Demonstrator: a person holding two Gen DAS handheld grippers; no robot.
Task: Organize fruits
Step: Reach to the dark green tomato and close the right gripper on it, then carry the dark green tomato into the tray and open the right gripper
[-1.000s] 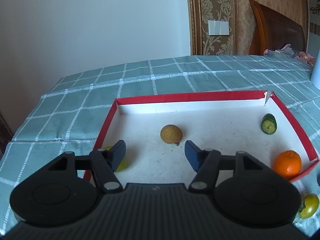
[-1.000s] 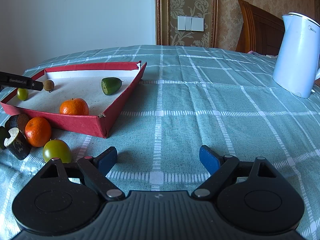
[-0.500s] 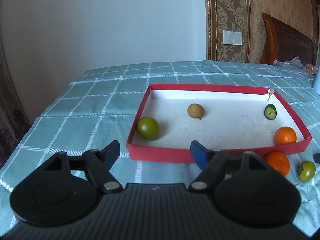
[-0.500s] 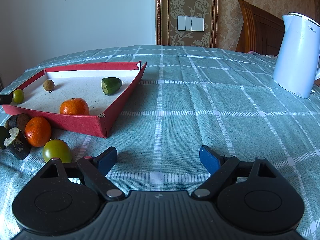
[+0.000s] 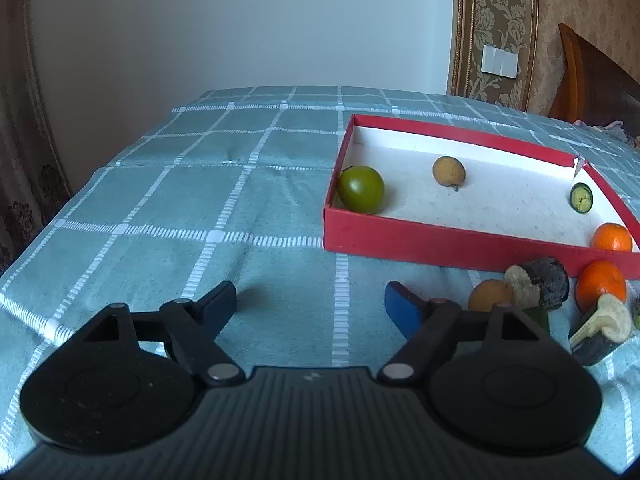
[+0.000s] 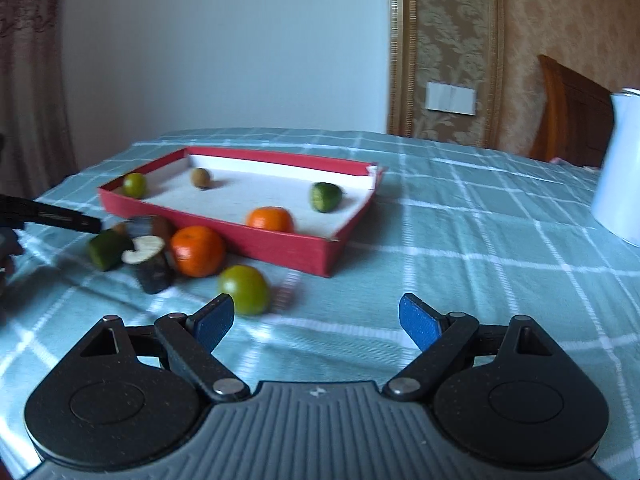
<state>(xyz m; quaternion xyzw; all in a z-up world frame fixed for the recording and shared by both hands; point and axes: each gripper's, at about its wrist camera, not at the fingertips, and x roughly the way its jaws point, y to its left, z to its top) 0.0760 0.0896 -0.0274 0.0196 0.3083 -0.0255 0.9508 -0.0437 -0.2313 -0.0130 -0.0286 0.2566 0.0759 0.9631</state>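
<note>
Fruits split: four in red tray, rest heaped on bench at its near wall. My left claw just widened, empty. Right claw released, green fruit just beyond, likely next pick.

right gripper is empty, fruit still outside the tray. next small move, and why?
Probably ease the right gripper forward and left to straddle the green fruit on the cloth, then close. Its jaws stand open and empty, and that fruit lies nearest, just ahead of the left finger, outside the red tray. The left gripper, also open and empty, faces the pile by the tray.
</note>
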